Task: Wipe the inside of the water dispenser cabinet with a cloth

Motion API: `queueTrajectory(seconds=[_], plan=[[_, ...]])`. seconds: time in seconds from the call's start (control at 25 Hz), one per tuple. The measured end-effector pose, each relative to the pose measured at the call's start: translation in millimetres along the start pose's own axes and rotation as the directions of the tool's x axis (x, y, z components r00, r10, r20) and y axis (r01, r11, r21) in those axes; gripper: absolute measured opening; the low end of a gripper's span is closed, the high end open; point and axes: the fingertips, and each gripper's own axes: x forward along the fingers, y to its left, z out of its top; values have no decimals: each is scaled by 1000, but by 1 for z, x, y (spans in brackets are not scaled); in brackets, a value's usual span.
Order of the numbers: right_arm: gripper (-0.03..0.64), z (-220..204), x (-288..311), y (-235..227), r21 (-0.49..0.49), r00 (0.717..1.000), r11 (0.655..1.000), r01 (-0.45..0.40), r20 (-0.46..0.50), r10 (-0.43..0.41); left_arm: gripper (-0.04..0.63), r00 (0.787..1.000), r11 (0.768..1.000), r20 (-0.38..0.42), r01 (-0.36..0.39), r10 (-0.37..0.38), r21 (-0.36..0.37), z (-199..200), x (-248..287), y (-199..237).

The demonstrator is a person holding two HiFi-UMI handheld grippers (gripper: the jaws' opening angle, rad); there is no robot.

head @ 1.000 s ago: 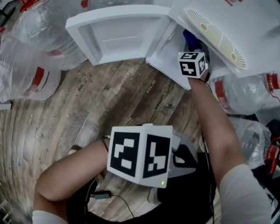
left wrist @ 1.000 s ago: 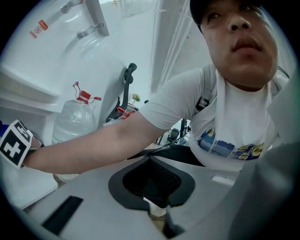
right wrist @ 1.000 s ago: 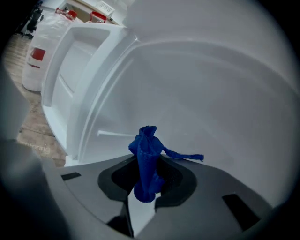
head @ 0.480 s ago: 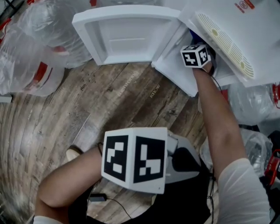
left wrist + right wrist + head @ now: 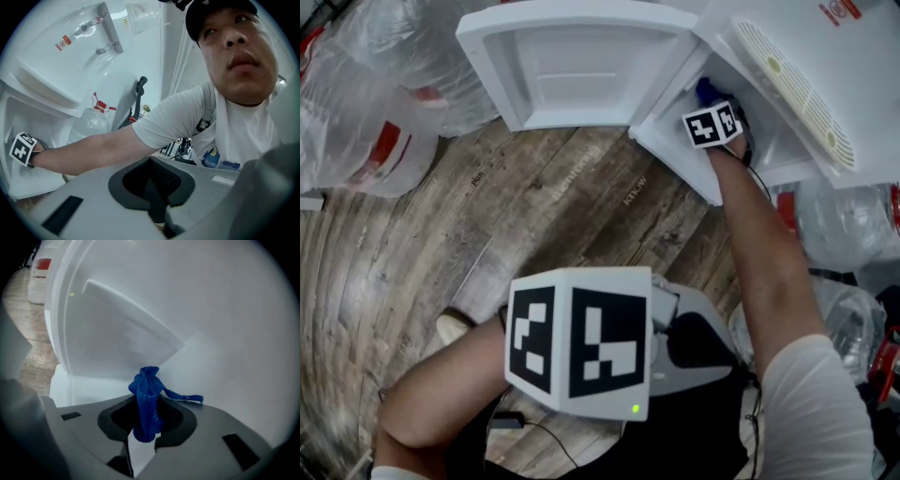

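Right tongs: clamping shut on blue cloth, holding its bunch upright, lengthwise along the jaws.
Left tongs: pinching shut on nothing, hanging back near the body.
Cloth location: sitting inside cabinet, facing white wall straight ahead.
Next move, likely: pressing forward; nearer arm, right.

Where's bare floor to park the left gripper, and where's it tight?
Bare wood floor runs between the open cabinet door, the water bottles at left and the person's left arm. Crowded: more bottles on the right beside the cabinet, and the cabinet opening, taken by the right gripper holding the blue cloth.
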Motion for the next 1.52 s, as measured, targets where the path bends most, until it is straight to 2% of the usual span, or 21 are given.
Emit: queueTrajectory(seconds=[0.12,0.24,0.36,0.48,0.64,0.76,0.92,1.12,1.32,1.4,1.52], plan=[[94,4,-9,-3,-10,999,1000,16,30,-15,3,1000,1000,11,4,-4,5,1,0,-2],[94,18,-33,-24,-14,991,995,102,93,-100,3,1000,1000,6,11,-11,22,4,2,-2],[94,30,-61,-50,-33,968,977,213,142,-206,3,1000,999,19,17,-18,31,8,2,-1],[94,36,-77,-67,-44,948,959,279,174,-268,3,999,999,22,24,-25,35,8,3,-2],[94,31,-86,-90,3,928,937,349,141,-346,3,999,998,16,42,-43,47,10,5,-6],[93,27,-83,-97,-18,921,925,379,111,-375,3,998,998,31,46,-47,50,13,4,-7],[92,14,-68,-90,-27,935,935,353,46,-352,3,999,999,36,37,-38,40,10,1,-5],[94,-16,-43,-61,-60,962,961,269,-40,-271,3,999,999,32,31,-32,29,5,0,-7],[95,-27,-26,-36,-83,978,982,171,-106,-180,3,999,1000,33,23,-24,20,1,-3,-6],[95,-23,-27,-26,-44,987,990,132,-90,-135,3,999,999,31,26,-26,21,0,-2,-6],[94,-13,-41,-23,114,994,987,110,-23,-108,3,999,999,27,36,-37,31,2,-1,-10]])
